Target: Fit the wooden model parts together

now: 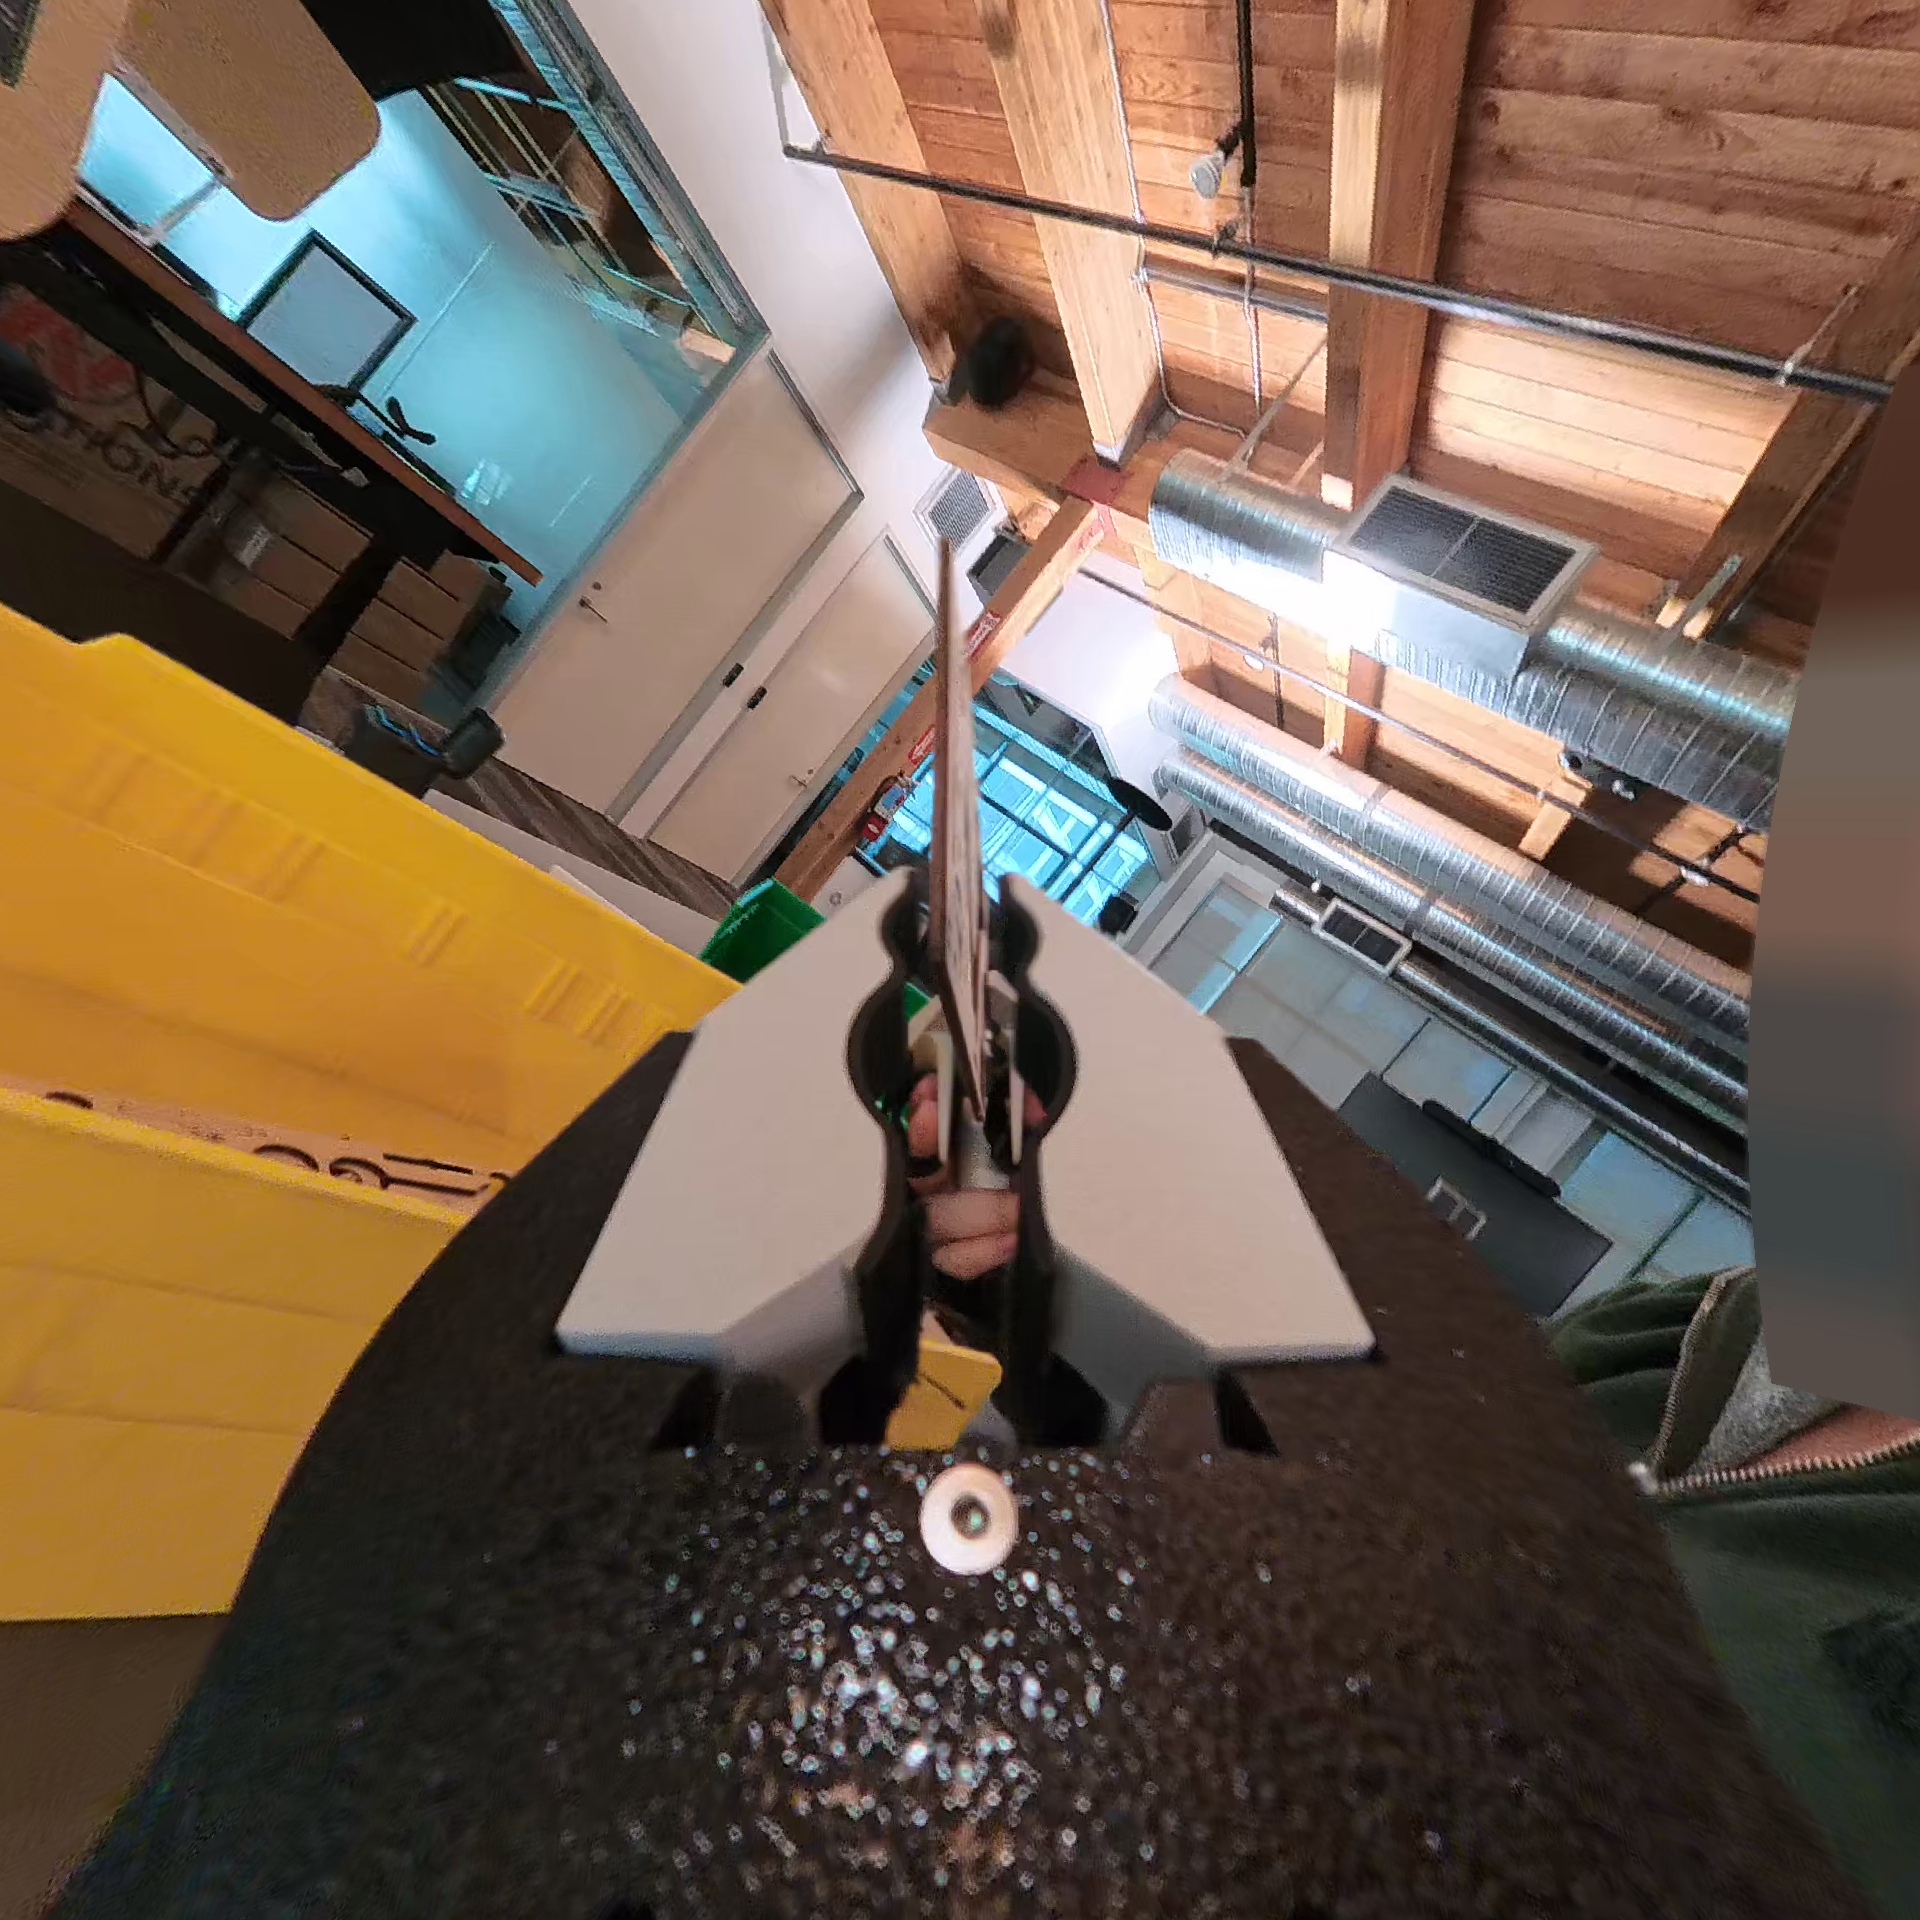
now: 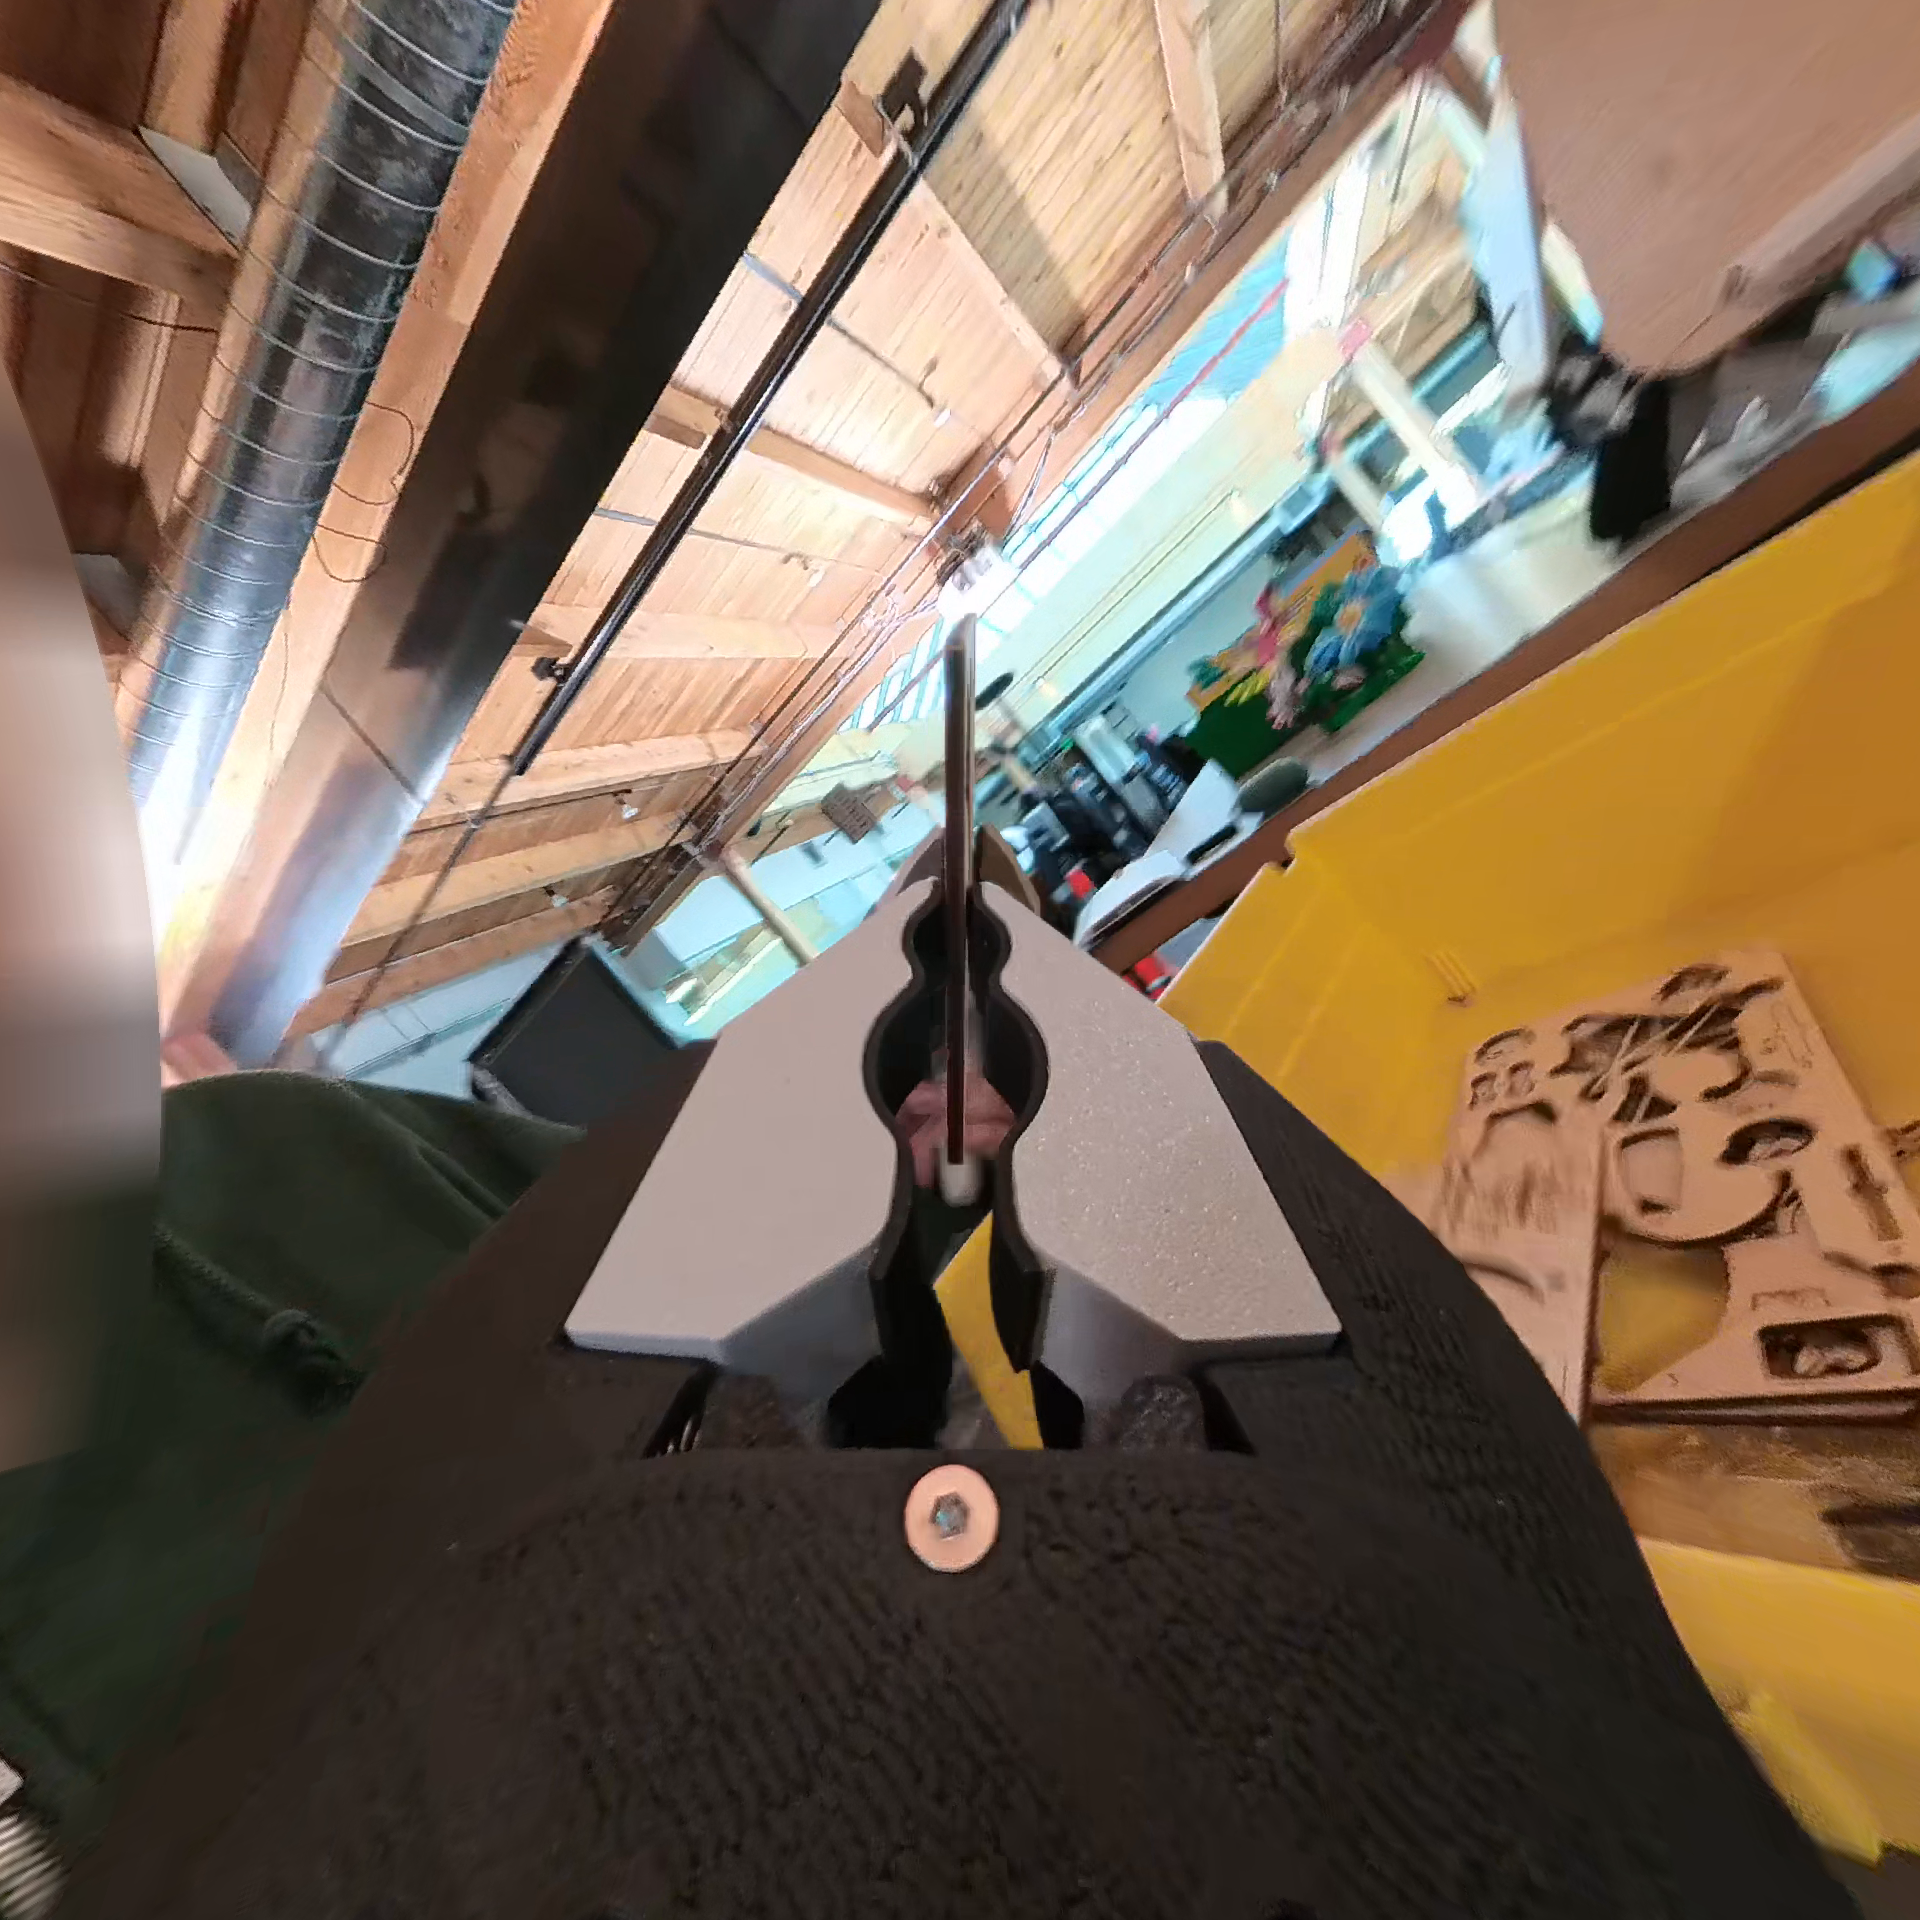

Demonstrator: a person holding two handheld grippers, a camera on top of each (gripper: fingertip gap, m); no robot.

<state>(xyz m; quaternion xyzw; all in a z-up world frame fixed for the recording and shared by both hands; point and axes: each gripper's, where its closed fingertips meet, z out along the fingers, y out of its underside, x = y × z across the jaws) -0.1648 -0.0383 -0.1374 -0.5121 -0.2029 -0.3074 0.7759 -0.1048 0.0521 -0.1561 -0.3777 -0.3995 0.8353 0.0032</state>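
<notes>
My left gripper (image 1: 958,894) is shut on a thin flat wooden model part (image 1: 954,748), seen edge-on, sticking out past the fingertips toward the ceiling. My right gripper (image 2: 961,894) is shut on another thin wooden part (image 2: 958,769), also edge-on and pointing up. Both grippers are tilted upward, held in the air. A laser-cut wooden sheet (image 2: 1662,1195) with several cut-out holes lies in a yellow bin (image 2: 1558,831) to the right of the right gripper. Its edge also shows in the left wrist view (image 1: 260,1153). Fingers of a hand show behind each gripper's jaws.
The yellow bin (image 1: 260,935) fills the left of the left wrist view. A green crate (image 1: 758,925) sits behind it. A person in a dark green jacket (image 2: 260,1299) is close by. Wooden ceiling beams and metal ducts (image 1: 1455,883) are overhead. Left tips to right tips: about 12 cm.
</notes>
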